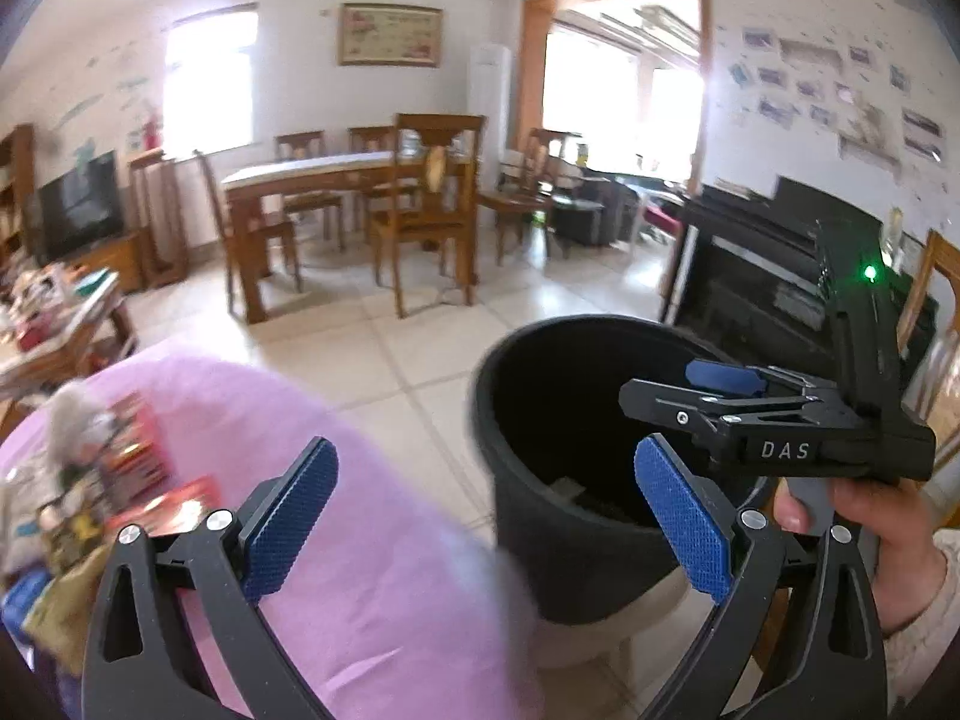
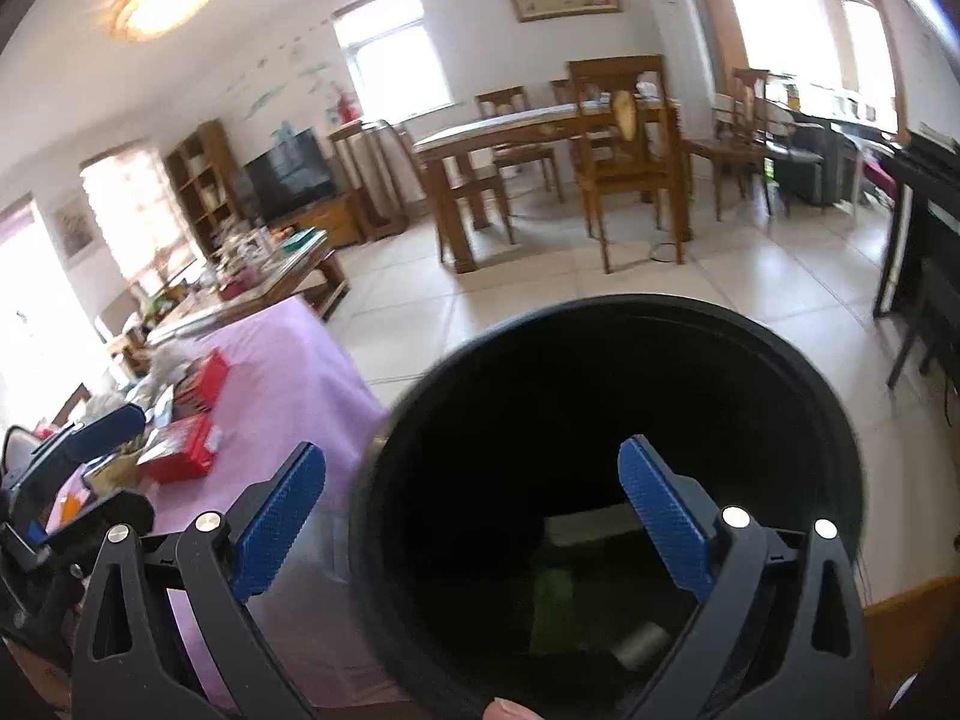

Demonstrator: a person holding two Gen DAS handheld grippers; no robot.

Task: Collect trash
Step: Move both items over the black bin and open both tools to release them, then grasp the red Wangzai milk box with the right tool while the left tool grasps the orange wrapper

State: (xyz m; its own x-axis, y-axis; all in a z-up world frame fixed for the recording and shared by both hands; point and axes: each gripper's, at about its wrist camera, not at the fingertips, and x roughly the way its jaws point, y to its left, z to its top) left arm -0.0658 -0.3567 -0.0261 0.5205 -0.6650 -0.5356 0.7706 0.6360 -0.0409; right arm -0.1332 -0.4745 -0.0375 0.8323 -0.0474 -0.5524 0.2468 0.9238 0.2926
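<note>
Black bin point(image 2: 606, 498) upright (mouth upward).

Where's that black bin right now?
The black bin fills the lower middle of the right wrist view, directly under the open right tongs. It stands just right of the pink-covered table, on the tiled floor.

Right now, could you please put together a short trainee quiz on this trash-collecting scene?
1. True or false: both the left hand-held gripper and the right hand-held gripper are open and hold nothing.
2. Which lies on the pink tablecloth? A) red boxes B) a kettle C) a laptop
3. Fill in: the right hand-held gripper is over the mouth of the black ____.

Key: 1 true; 2 A; 3 bin.
</note>
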